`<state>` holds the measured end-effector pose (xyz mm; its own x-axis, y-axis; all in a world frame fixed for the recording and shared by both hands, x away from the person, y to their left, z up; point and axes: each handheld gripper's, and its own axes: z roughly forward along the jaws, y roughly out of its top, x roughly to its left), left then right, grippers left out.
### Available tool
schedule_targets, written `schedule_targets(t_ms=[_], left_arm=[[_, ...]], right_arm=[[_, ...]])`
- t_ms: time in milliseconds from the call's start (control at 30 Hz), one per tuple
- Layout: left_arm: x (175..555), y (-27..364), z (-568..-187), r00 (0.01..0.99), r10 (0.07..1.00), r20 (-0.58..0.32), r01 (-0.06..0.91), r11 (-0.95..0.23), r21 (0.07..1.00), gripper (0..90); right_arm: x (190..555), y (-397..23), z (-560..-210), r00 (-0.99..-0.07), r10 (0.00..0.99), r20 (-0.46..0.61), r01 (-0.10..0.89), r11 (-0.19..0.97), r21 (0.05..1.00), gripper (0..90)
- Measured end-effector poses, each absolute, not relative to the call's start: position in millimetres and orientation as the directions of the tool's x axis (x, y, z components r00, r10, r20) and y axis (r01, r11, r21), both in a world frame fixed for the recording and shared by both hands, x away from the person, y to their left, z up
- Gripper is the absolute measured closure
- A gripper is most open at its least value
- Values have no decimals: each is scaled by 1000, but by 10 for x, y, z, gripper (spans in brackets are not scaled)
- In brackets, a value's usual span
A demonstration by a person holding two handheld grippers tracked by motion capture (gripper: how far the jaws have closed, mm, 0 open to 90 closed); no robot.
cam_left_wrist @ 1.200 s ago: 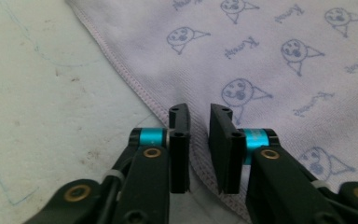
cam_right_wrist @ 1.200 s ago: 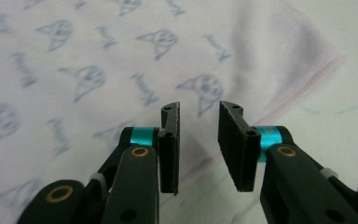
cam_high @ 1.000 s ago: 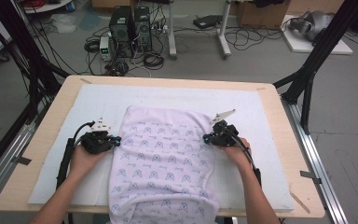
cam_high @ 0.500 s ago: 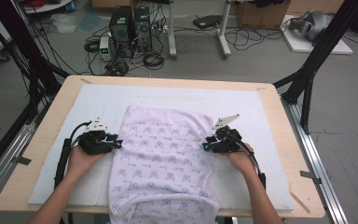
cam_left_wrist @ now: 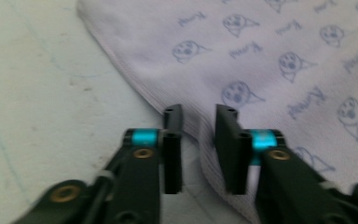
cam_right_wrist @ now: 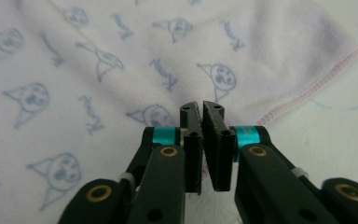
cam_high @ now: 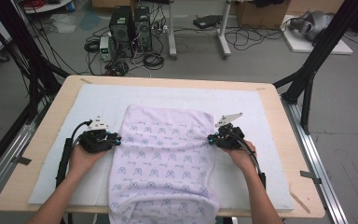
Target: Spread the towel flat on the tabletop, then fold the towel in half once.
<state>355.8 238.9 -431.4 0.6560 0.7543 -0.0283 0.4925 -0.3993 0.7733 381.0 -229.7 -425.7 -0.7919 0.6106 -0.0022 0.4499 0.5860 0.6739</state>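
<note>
A pale lilac cloth [cam_high: 165,163] printed with small blue cartoon faces lies spread on a white mat [cam_high: 270,116] that covers a wooden table [cam_high: 289,140]. Its long axis runs from the near edge of the table, where it hangs over slightly, toward the far side. A person stands at the near edge with a gripper in each hand, one on each long side of the cloth, roughly level with each other and a little past its middle.

The left gripper [cam_high: 116,139] sits at the cloth's left edge and points right, into the fabric. In the left gripper view, the left gripper [cam_left_wrist: 199,122] has its jaws a little apart; they have just been closing, and the stitched hem of the cloth [cam_left_wrist: 261,60] runs between them. They do not look pressed onto it.

The right gripper [cam_high: 210,139] sits at the cloth's right edge and points left. In the right gripper view, the right gripper [cam_right_wrist: 202,109] has its jaws nearly together, also just closing, with only a thin gap. A fold of the cloth [cam_right_wrist: 121,65] seems to lie in that gap, so it is probably pinched, though the pads hide the contact itself.

Each hand is about equally near its own edge. Judging by this, the coming move turns on both edges being caught at matching points, so the cloth can be lifted or folded across its long axis.
</note>
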Motion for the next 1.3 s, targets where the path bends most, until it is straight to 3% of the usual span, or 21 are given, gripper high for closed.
schedule_targets(t_ms=[233, 500, 867, 1100, 1300], left_arm=[[3706, 2461, -4133, 628, 775, -67, 497, -334, 801, 574], [3917, 2394, -3950, 620, 782, -64, 485, -318, 814, 538], [3989, 2417, -3952, 616, 784, -78, 487, -302, 820, 486], [4093, 2358, -4001, 606, 793, -66, 476, -294, 829, 490], [4207, 2342, -4144, 590, 804, -76, 510, -298, 807, 508]], right_arm=[[3887, -2405, -4130, -781, 622, 59, 467, 519, 716, 617], [4028, -2374, -3975, -771, 633, 62, 471, 503, 725, 500], [4057, -2361, -3896, -753, 657, 30, 453, 484, 749, 453], [4243, -2364, -3787, -767, 640, 35, 436, 481, 760, 439], [4437, -2341, -3912, -748, 661, 60, 481, 476, 736, 419]])
